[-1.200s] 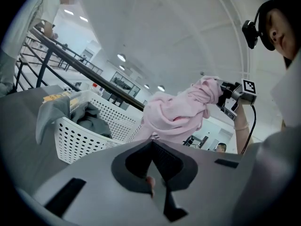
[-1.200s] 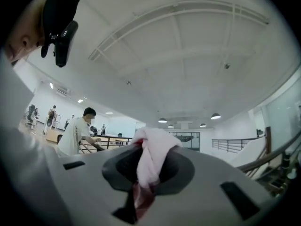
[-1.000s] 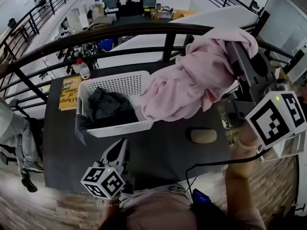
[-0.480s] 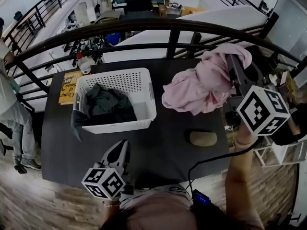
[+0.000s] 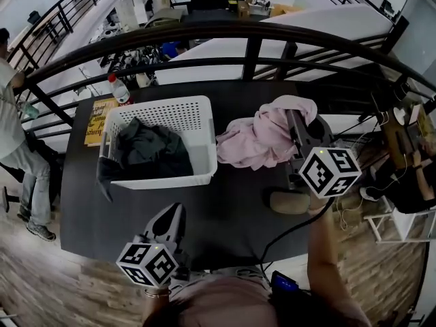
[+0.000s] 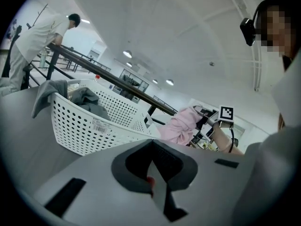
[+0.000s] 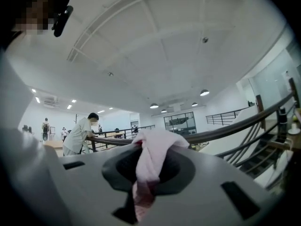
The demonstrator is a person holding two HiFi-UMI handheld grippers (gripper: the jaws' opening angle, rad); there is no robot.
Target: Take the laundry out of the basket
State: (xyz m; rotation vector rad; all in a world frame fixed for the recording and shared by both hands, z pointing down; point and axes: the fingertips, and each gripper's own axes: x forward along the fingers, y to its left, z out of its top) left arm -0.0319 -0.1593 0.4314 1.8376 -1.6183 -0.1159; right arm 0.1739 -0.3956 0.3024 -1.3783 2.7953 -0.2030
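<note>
Right gripper [image 5: 294, 120] has come down: a second ago the pink garment [image 5: 259, 138] hung high over the basket [image 5: 170, 180], now most of it is piled on the surface [image 5: 231, 210], just right of the basket and clear of its rim. My right jaws are still pinched narrow on a fold of it. Left gripper [image 5: 174, 211] barely moved, jaws together, nothing in them, low near the front edge. So item one is out, pending release. The dark garment [image 5: 153, 152] is still in the basket, one end draped over the left wall. That's next.
</note>
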